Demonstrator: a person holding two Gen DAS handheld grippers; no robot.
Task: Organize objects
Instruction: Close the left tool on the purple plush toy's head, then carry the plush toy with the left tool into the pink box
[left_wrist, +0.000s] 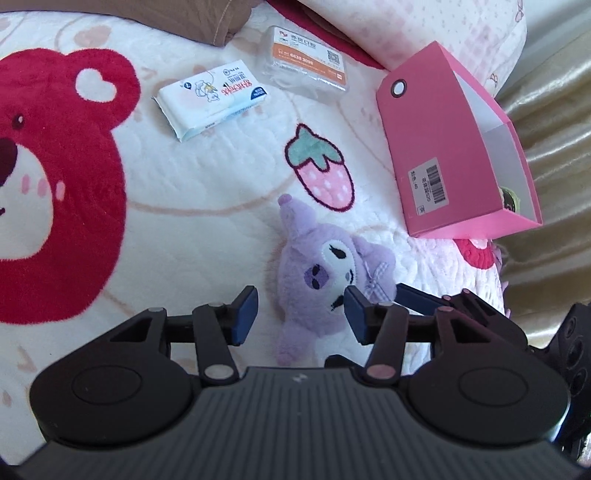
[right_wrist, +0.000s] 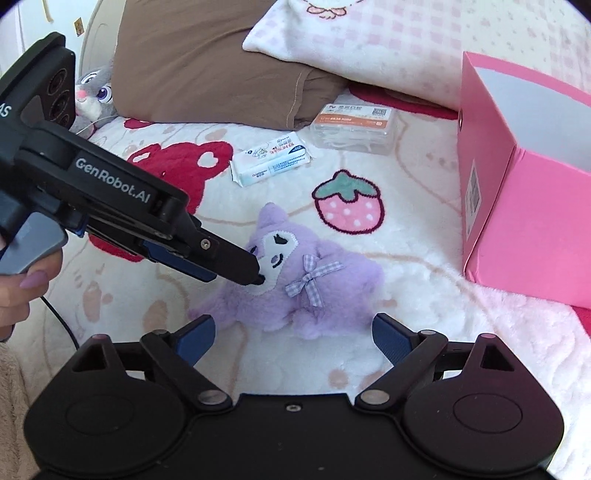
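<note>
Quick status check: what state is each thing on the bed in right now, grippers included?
Pink box: open at the top, upright.
Purple plush toy: lying on the blanket, not held.
Wipes pack: flat, sealed.
Clear case: closed, flat.
Left gripper: jaws open, around the toy's head.
Right gripper: jaws open, empty.

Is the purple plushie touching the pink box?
Apart. The right wrist view shows a strip of white blanket between the purple plushie and the pink box.

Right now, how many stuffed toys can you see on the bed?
2: a purple plush lying on the blanket near both grippers, and a grey bunny plush beside the brown pillow. Others may be hidden.
</note>
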